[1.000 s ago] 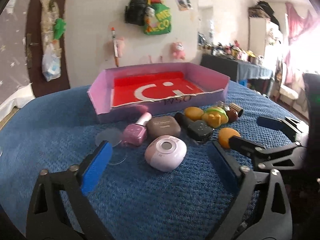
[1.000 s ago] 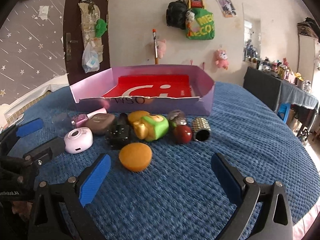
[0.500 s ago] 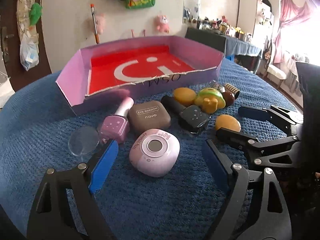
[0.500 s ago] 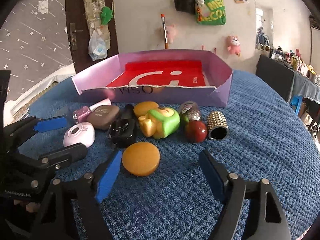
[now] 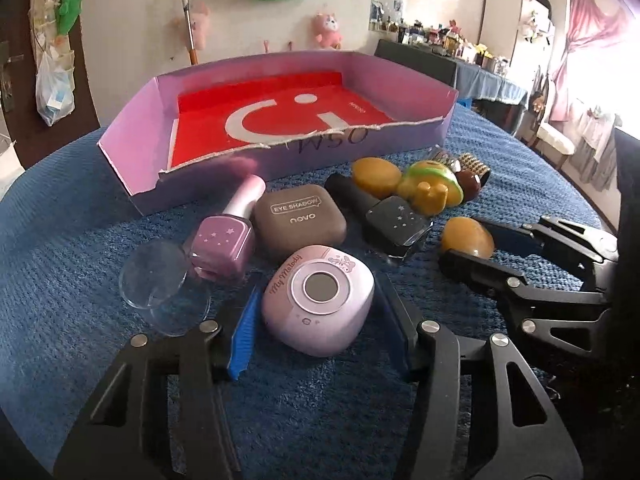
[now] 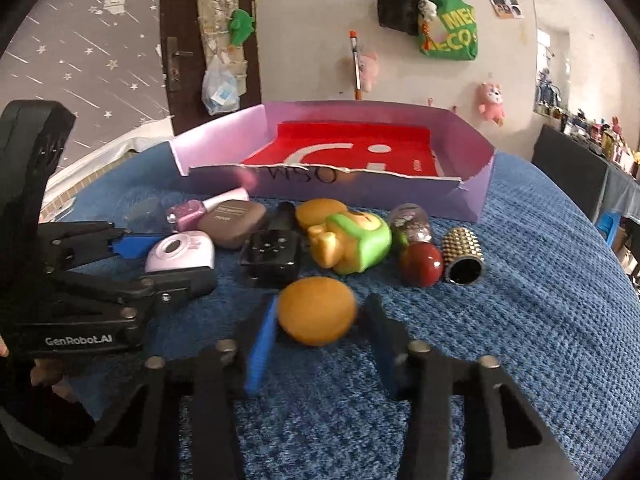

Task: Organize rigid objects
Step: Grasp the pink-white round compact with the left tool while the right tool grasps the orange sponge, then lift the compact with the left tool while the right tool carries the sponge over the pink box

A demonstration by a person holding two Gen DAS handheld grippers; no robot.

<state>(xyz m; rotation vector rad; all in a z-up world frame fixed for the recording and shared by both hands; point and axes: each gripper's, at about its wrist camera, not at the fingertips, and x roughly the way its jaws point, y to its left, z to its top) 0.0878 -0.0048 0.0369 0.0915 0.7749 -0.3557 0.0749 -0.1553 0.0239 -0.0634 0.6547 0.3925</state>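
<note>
On the counter: a blue knobbly cloth (image 5: 60,280) covers it, and every loose object lies in a cluster in front of the purple box (image 5: 136,184)
Box: shallow, with a red floor bearing a white mark; its near wall is torn along the top edge, and nothing lies inside
Your left gripper (image 5: 318,286): its jaws have just been closing, and the lilac compact (image 5: 320,300) sits between them; the blue pad lies against its left side and the other finger against its right, so you are pinching it
Lilac compact: flat on the cloth at the near edge of the cluster, round window facing up
Your right gripper (image 6: 322,300): its jaws have just been closing too, around the orange disc (image 6: 316,310); both fingers meet its edges, though that part is blurred
Orange disc: on the cloth, nearest you, just in front of the black bottle (image 6: 272,252) and the green and yellow toy (image 6: 352,242)
Left of the compact: a clear round lens (image 5: 154,280), a pink polish bottle (image 5: 222,246) lying on its side, and a brown eye shadow case (image 5: 300,220) touching the bottle
Right end of the cluster: a red ball (image 6: 421,264) beside a gold studded cylinder (image 6: 464,252), with a glittery clear capsule (image 6: 410,222) behind the ball
Behind the toy: an orange oval (image 5: 376,172), close to the box wall
</note>
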